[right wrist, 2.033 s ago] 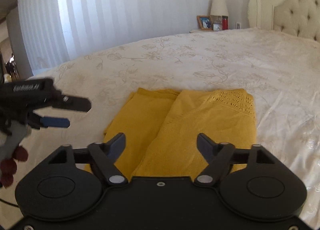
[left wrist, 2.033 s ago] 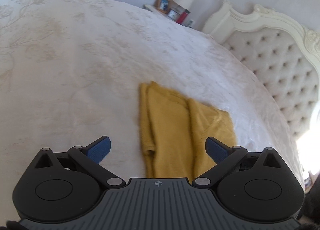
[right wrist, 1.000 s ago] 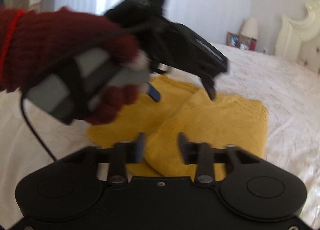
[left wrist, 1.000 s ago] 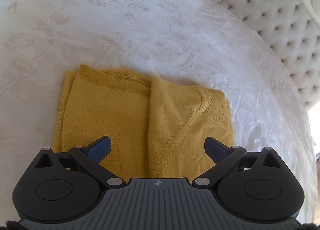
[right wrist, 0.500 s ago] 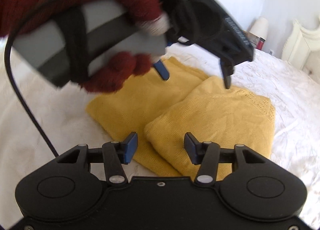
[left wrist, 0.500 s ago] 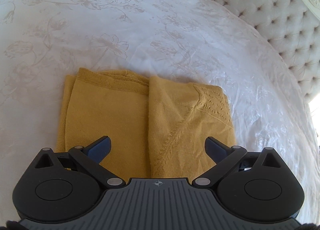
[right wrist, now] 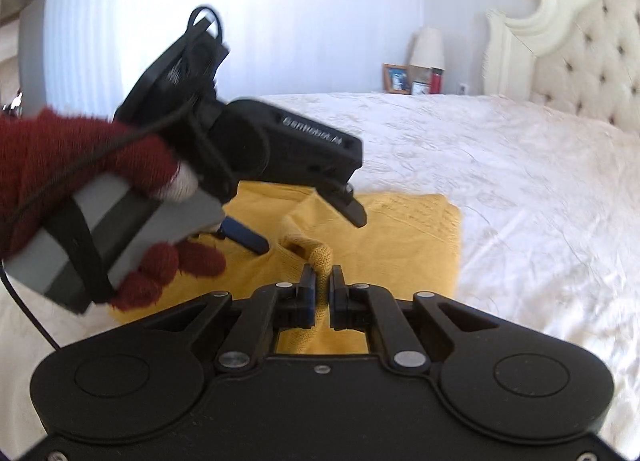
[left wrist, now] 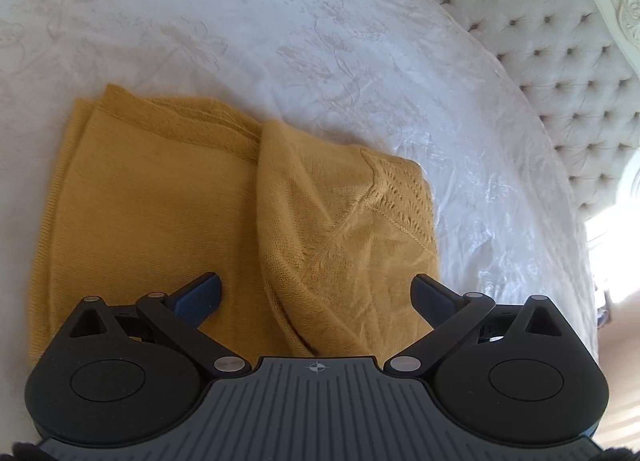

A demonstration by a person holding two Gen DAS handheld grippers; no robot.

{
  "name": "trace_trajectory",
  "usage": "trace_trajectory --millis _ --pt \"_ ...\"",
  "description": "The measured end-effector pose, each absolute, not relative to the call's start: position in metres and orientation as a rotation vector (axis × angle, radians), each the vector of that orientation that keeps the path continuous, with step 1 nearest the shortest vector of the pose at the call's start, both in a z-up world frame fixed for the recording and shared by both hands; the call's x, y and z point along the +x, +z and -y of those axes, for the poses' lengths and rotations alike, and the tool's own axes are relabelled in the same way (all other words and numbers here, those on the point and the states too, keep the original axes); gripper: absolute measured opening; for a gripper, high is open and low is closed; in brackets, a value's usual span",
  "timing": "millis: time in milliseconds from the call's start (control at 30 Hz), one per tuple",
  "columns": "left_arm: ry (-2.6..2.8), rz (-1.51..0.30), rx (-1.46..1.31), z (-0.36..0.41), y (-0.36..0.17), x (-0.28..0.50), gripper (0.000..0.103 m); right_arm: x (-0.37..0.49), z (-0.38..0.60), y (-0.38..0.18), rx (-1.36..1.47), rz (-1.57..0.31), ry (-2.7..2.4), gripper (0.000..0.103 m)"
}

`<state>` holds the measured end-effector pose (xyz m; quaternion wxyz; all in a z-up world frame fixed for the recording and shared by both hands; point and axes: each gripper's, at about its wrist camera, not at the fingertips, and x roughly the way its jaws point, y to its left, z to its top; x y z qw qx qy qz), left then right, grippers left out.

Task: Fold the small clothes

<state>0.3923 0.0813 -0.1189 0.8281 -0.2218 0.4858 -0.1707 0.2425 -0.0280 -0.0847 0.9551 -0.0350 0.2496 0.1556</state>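
A mustard-yellow knitted garment point(left wrist: 192, 213) lies partly folded on the white bedspread, its right part doubled over the left. My left gripper point(left wrist: 316, 289) hovers open just above its near edge, nothing between the fingers. In the right wrist view the same garment point(right wrist: 420, 229) shows, and my right gripper point(right wrist: 321, 281) is shut on a pinched-up fold of its near edge, lifting it slightly. The left gripper point(right wrist: 312, 229), held by a hand in a dark red glove point(right wrist: 80, 157), hangs open over the garment's left half.
A white floral bedspread point(left wrist: 280, 21) covers the bed. A cream tufted headboard point(left wrist: 560, 61) stands to the right. At the back, a nightstand holds a lamp point(right wrist: 427, 47) and picture frames point(right wrist: 396, 79). A black cable trails from the left gripper's handle.
The right gripper's jaws have shut on the garment's near edge and raised a fold. The left gripper has come lower and closer over the garment, still open.
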Motion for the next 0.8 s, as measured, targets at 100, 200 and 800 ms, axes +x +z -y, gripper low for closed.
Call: trace_trajectory --millis 100,200,800 --pt "-0.353 -1.013 -0.485 -0.075 -0.122 0.399 0.103 0.24 0.026 -0.084 -0.057 -0.509 0.318 0.01" --pt "-0.35 -0.975 -0.522 -0.072 -0.121 0.407 0.102 0.235 0.028 -0.084 -0.06 -0.503 0.33 0.01" --pt "-0.375 -0.934 -0.338 -0.056 -0.088 0.413 0.011 0.232 0.041 -0.078 -0.04 -0.463 0.378 0.01"
